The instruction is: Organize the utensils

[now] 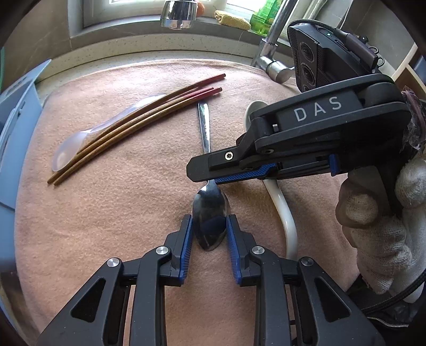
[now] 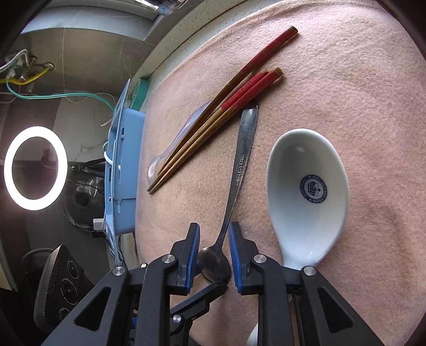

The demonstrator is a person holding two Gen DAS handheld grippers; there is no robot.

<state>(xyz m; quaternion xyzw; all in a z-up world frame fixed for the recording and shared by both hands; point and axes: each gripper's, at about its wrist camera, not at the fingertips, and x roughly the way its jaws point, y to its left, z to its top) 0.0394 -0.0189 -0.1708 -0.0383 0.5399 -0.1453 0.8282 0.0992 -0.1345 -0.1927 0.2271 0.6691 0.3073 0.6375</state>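
Left claw (image 1: 209, 229) tight on bowl of steel spoon (image 1: 210, 207), right claw (image 2: 214, 239) narrow, loose around its neck (white spoon (image 2: 306, 159) handle hidden)

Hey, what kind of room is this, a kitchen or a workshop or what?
Most likely a home kitchen counter: a tap hangs over it under a window, chopsticks and spoons such as the steel one lie on a pink cloth, and a sponge sits on the sill.
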